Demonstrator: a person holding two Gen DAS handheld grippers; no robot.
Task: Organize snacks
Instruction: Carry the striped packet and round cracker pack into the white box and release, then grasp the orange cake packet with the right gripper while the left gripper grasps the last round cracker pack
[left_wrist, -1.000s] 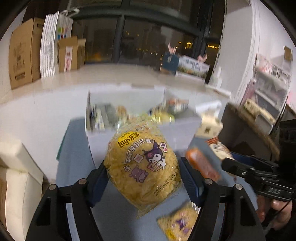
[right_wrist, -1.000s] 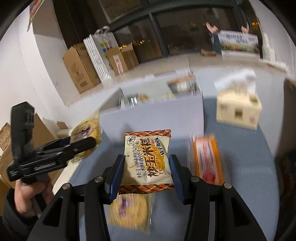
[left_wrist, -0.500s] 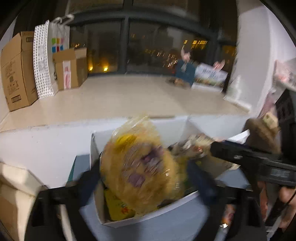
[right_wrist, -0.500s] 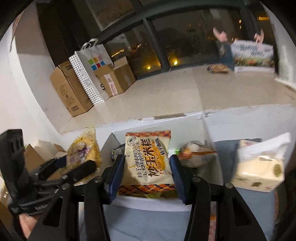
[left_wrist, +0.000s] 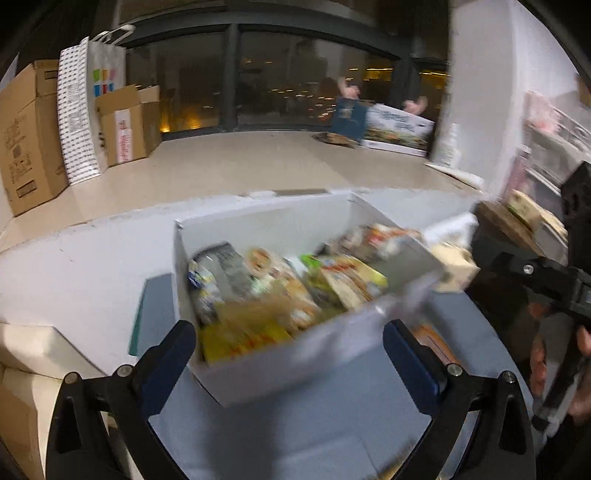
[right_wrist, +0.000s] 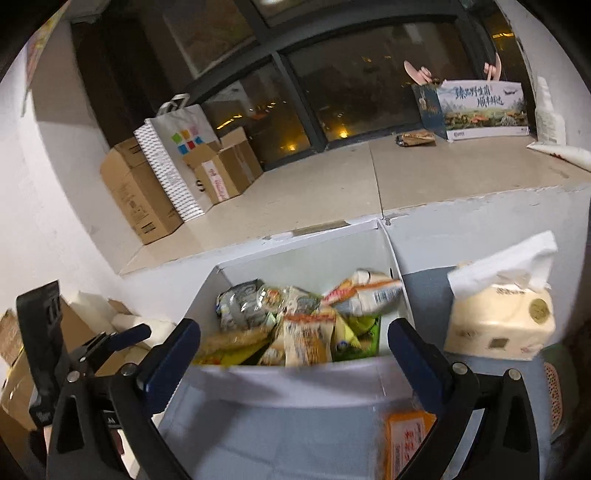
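- White cardboard box (left_wrist: 295, 369) at twelve o'clock of the left gripper (left_wrist: 288, 350), fingers spread, holding nothing.
- Snack packets (right_wrist: 295, 325) lie heaped, crinkled, inside the box.
- Right gripper (right_wrist: 295, 347) likewise spread and bare; an orange packet (right_wrist: 406, 435) at five o'clock likely comes next.

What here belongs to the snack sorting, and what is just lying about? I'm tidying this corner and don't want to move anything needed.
Part of the job:
white box
snack packets piled in it
orange packet on the blue table
left gripper, right gripper

Lying about:
tissue box
cardboard boxes
paper bag
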